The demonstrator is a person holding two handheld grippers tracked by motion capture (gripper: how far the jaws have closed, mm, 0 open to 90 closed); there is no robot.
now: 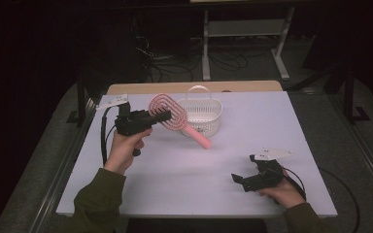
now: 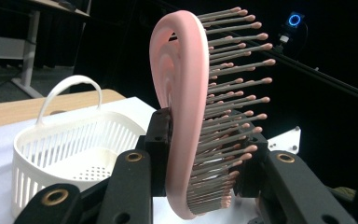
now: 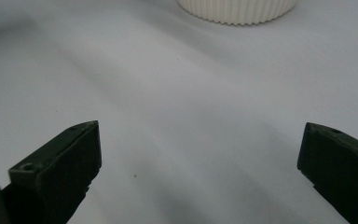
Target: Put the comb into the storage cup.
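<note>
At the left, the left hand-held gripper [image 1: 161, 116] is clamped across the head of a pink hairbrush [image 1: 167, 113], lifted above the white tabletop [image 1: 252, 121], handle slanting down to the right. The brush looks light, rigid plastic with an open looped head and flexible bristles [image 2: 233, 88]; the solid rim is the firm place to grip. Just behind it stands a white slotted basket [image 1: 206, 116], its upright handle a possible snag. Near right, well apart, the right hand-held gripper [image 1: 239, 180] rests low with jaws wide, holding nothing.
</note>
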